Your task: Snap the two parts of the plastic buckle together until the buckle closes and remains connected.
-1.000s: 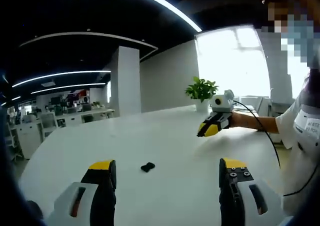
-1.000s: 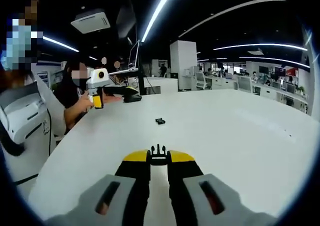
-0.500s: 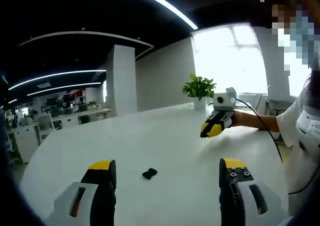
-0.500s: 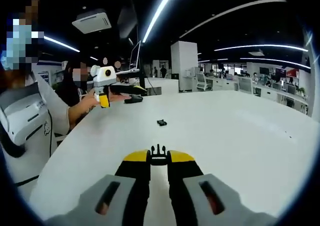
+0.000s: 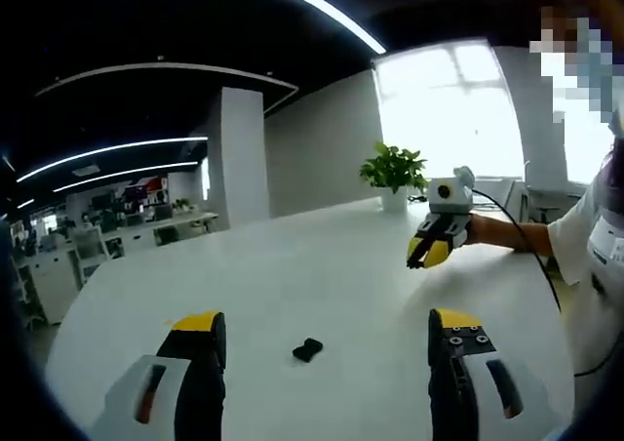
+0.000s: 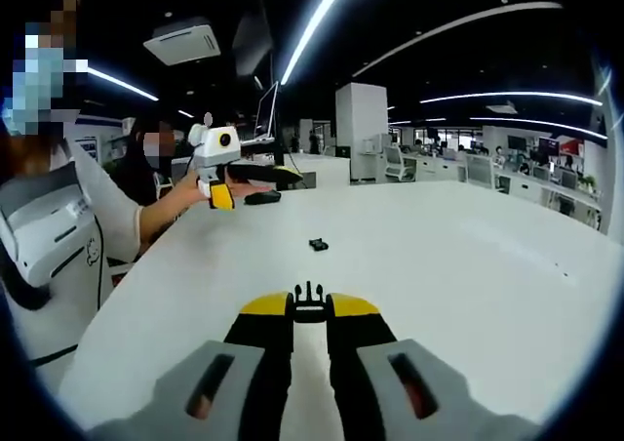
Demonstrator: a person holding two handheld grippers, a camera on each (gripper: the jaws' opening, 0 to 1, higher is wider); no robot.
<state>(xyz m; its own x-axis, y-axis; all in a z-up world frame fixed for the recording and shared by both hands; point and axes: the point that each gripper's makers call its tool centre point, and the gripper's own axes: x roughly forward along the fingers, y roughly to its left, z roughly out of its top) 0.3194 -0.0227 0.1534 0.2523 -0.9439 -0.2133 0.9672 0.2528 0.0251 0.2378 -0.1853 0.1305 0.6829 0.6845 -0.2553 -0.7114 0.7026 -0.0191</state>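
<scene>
the right gripper (image 6: pixel 310 309) is clamped on the pronged buckle half (image 6: pixel 309 302), prongs poking past its tips. the socket buckle half (image 5: pixel 307 349) lies loose on the white table (image 5: pixel 322 265), between the wide-spread jaws of the left gripper (image 5: pixel 327 334) and just ahead of them. a potted plant (image 5: pixel 394 176) stands at the table's far edge. in the right gripper view a dark mouse-like object (image 6: pixel 261 197) lies on the table beyond the socket half.

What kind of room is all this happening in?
Probably an open-plan office: a big white table, rows of desks and chairs behind, long ceiling strip lights, and a potted plant near a bright window.
</scene>
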